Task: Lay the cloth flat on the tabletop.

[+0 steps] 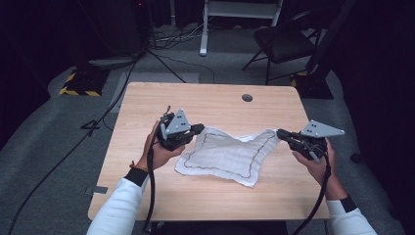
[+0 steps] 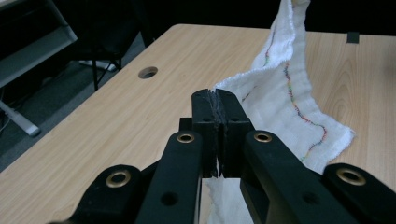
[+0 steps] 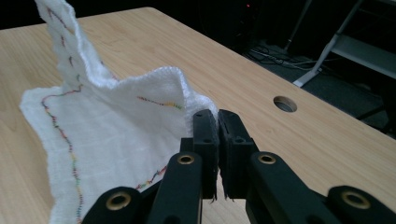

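A white cloth [image 1: 226, 155] with a multicoloured stitched border lies spread on the wooden table [image 1: 147, 107]. My left gripper [image 1: 200, 129] is shut on the cloth's far left corner and holds it just above the tabletop. My right gripper [image 1: 279, 133] is shut on the far right corner, also raised. In the left gripper view the cloth [image 2: 285, 88] runs from the closed jaws up toward the other lifted corner. In the right gripper view the cloth [image 3: 107, 135] sags down from the closed jaws to the table, its far corner rising at the top left.
A round cable hole [image 1: 247, 98] sits near the table's far edge. Beyond the table are a dark chair [image 1: 284, 44], a white stand's leg [image 1: 203, 29] and cables on the grey floor. Bare table lies in front of the cloth.
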The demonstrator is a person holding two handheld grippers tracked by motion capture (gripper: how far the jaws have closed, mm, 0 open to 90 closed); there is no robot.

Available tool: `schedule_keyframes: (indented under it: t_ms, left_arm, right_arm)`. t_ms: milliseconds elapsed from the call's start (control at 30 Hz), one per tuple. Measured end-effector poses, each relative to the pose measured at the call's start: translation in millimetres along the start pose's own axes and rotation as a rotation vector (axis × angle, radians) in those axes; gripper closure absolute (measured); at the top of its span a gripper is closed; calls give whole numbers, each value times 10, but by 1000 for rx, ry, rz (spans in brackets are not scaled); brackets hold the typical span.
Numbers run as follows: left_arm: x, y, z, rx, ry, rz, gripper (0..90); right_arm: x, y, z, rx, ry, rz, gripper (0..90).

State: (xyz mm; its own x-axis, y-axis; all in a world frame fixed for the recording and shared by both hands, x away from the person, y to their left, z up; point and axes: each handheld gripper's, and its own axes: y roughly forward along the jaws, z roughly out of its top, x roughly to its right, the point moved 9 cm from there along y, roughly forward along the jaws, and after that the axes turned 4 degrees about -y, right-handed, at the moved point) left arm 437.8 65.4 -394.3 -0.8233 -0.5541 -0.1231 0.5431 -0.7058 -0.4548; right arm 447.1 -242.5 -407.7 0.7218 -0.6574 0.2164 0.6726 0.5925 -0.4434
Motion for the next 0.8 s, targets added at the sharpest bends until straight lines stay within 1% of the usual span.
schedule_keyframes:
  t_ms: [33,67,100,133,200,233,333,367,400,467,500,533,567,600,667,700,733,800]
  left_arm:
    - [0,0,0,0,0,0,876]
    - [-35,-64,-36,6,-20,7,875]
    - [-35,-64,-36,6,-20,7,875]
    - [-45,-90,-57,7,-30,11,876]
    - [-51,-144,-85,9,-35,9,876]
    - [-46,-201,-86,16,-32,10,875]
    - [-20,-247,-72,21,-30,11,875]
    - [-7,-272,-60,22,-22,13,875]
    - [23,-331,-24,32,-10,16,875]
    - [69,-400,36,51,-7,8,875]
    - [91,-438,72,61,1,11,875]
    - [91,-438,72,61,1,11,875]
    - [136,-516,149,82,16,14,875]
    - [136,-516,149,82,16,14,875]
    - [175,-587,221,93,34,19,875]
    - [192,-618,255,103,34,19,875]
    - [212,-658,305,111,41,21,875]
    - [220,-666,321,111,43,20,875]
  right_arm:
    - [0,0,0,0,0,0,866]
    - [-50,-63,51,6,-13,12,866]
    - [-50,-63,51,6,-13,12,866]
    - [-83,-95,78,8,-27,18,866]
    - [-102,-110,92,12,-31,23,867]
    - [-140,-136,117,17,-42,33,866]
    - [-186,-181,156,22,-47,43,867]
    - [-186,-181,156,22,-47,43,867]
    - [-220,-230,193,32,-54,48,867]
    - [-254,-302,233,42,-58,53,867]
    - [-268,-342,259,50,-60,52,867]
    - [-284,-383,285,58,-63,54,867]
    - [-298,-425,310,63,-64,54,867]
    - [-298,-425,310,63,-64,54,867]
    - [-322,-502,369,81,-70,52,868]
    - [-342,-569,429,102,-74,52,868]
    - [-346,-593,453,107,-76,48,868]
    - [-346,-611,472,111,-79,47,868]
